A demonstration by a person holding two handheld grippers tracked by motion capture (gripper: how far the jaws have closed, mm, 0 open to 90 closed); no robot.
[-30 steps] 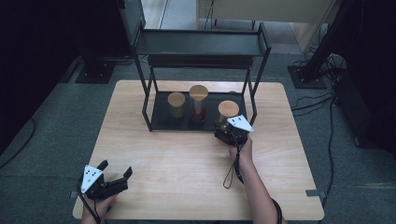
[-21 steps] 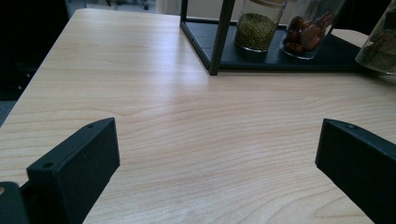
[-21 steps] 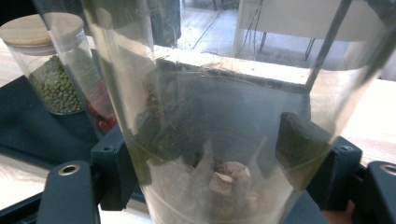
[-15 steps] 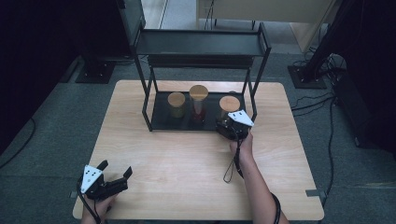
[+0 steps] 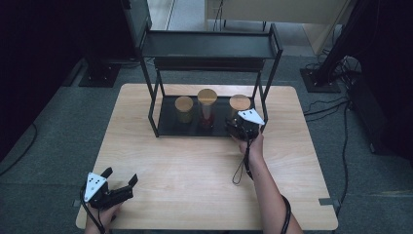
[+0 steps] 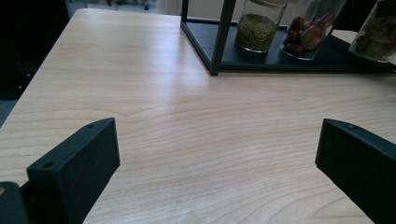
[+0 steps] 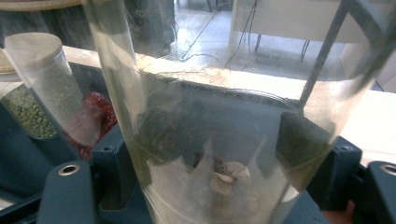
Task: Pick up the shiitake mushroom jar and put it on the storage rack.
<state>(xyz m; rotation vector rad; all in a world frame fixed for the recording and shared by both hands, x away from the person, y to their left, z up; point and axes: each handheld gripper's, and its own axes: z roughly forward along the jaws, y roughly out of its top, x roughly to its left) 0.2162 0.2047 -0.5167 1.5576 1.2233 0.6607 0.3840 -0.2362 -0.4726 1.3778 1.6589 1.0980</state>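
Spanning the scene, a pale wooden table point(image 5: 195, 165) carries a black two-tier metal rack point(image 5: 209, 48), whose lower tray holds three clear glass jars with round wooden lids. The right tool point(image 5: 234, 127) is clenched on the rightmost lidded glass jar point(image 5: 239, 105) at the tray's right end. The left tool point(image 5: 122, 178), jaws spread wide and holding nothing, rests at the table's near left corner.
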